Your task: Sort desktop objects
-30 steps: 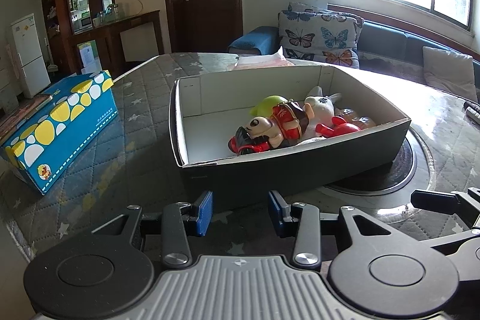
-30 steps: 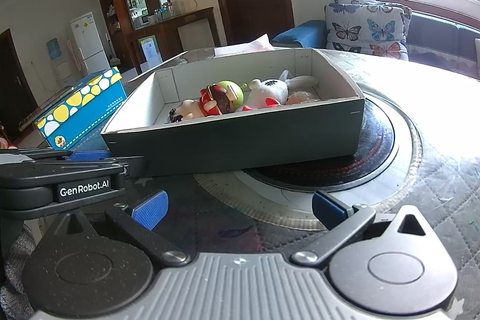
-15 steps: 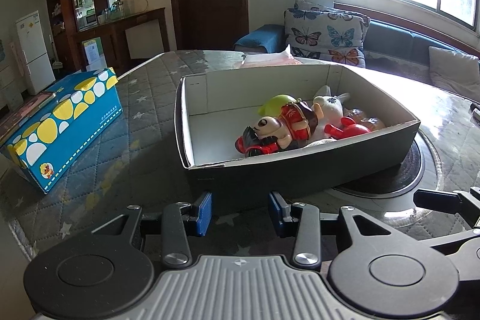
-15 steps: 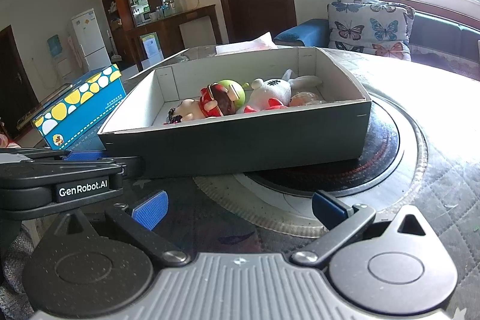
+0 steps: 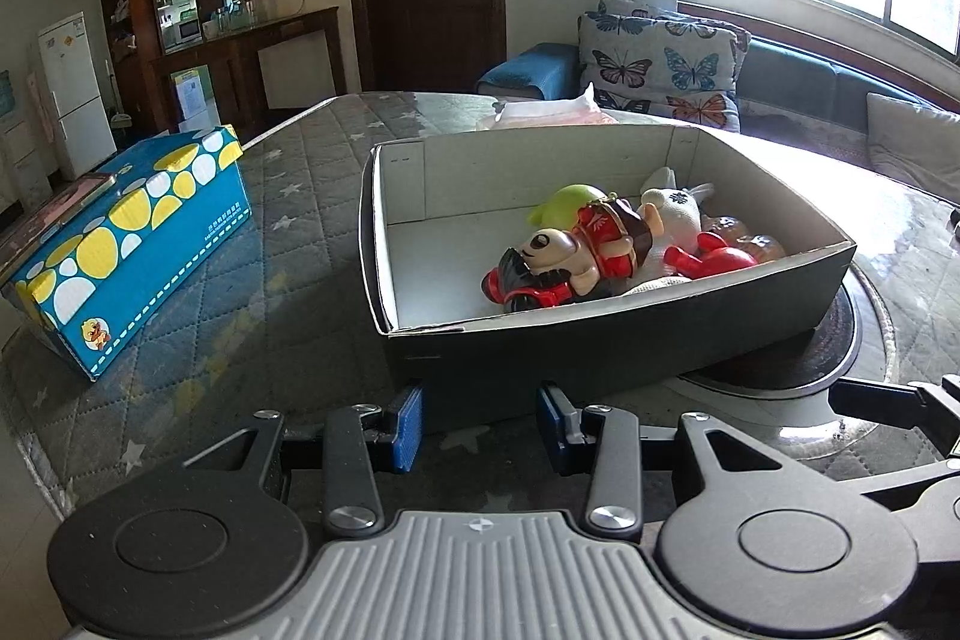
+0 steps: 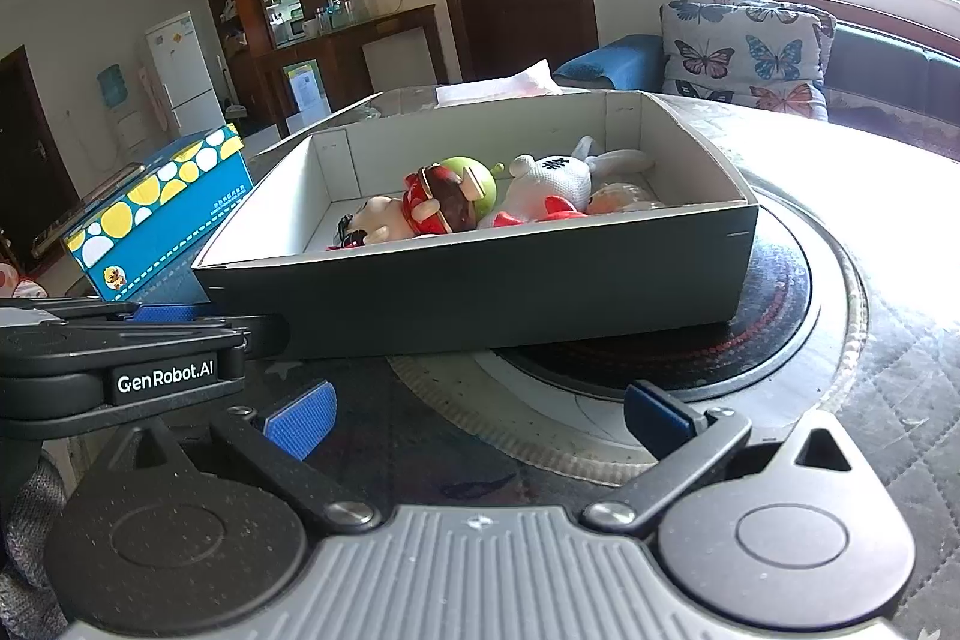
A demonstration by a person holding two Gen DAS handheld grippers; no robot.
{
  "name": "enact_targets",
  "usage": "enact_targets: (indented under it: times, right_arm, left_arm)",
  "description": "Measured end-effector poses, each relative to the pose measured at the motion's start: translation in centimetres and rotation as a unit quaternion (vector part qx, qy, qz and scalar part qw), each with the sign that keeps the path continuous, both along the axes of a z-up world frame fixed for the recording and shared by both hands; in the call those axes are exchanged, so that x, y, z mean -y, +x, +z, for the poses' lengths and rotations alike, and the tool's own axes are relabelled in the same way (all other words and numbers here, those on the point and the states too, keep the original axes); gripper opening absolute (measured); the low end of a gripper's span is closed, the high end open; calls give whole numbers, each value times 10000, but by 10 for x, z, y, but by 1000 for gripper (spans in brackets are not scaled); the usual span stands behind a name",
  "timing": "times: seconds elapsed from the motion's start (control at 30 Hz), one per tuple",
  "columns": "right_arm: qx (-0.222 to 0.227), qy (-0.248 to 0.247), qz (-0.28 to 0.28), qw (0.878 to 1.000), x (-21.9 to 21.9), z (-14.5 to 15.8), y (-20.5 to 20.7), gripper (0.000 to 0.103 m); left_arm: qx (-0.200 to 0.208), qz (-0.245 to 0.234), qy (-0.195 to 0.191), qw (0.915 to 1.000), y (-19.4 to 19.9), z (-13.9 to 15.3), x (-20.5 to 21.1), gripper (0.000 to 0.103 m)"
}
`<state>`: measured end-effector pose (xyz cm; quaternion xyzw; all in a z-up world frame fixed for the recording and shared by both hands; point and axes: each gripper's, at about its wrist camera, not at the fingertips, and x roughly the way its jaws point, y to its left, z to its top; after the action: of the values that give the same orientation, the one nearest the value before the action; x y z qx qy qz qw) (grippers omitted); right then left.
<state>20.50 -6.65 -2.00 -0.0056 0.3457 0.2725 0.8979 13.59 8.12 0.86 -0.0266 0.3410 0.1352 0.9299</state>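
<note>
A dark open box (image 5: pixel 600 346) (image 6: pixel 480 280) with white inner walls rests on the round table, partly over the black turntable (image 6: pixel 690 352). Inside lie several toys: a red and cream figure (image 5: pixel 570 256) (image 6: pixel 420 208), a green ball-shaped toy (image 5: pixel 570 202) (image 6: pixel 474 178) and a white knitted rabbit (image 5: pixel 672 214) (image 6: pixel 558 178). My left gripper (image 5: pixel 480 418) hovers just before the box's near wall, open, nothing between its blue pads. My right gripper (image 6: pixel 474 412) stands open and empty over the turntable's rim, right of the left gripper's body (image 6: pixel 120 358).
A blue box with yellow and white spots (image 5: pixel 120 232) (image 6: pixel 156 208) lies at the table's left. A pink tissue pack (image 5: pixel 546 112) sits behind the dark box. The quilted table cover (image 5: pixel 288 244) spreads between them. A sofa with butterfly cushions (image 5: pixel 660 58) stands beyond.
Both views have drifted slightly, so the dark box sits a little differently in frame. Both grippers stay open and empty, and the toys have not moved.
</note>
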Motion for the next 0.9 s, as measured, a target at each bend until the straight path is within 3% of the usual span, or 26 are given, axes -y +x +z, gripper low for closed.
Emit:
enact_targets:
  times: [0.9]
  right_arm:
    - [228,-309,52,9992,-6,4,6,103]
  left_arm:
    - [-81,130,-72,9999,6,-3,-6,42]
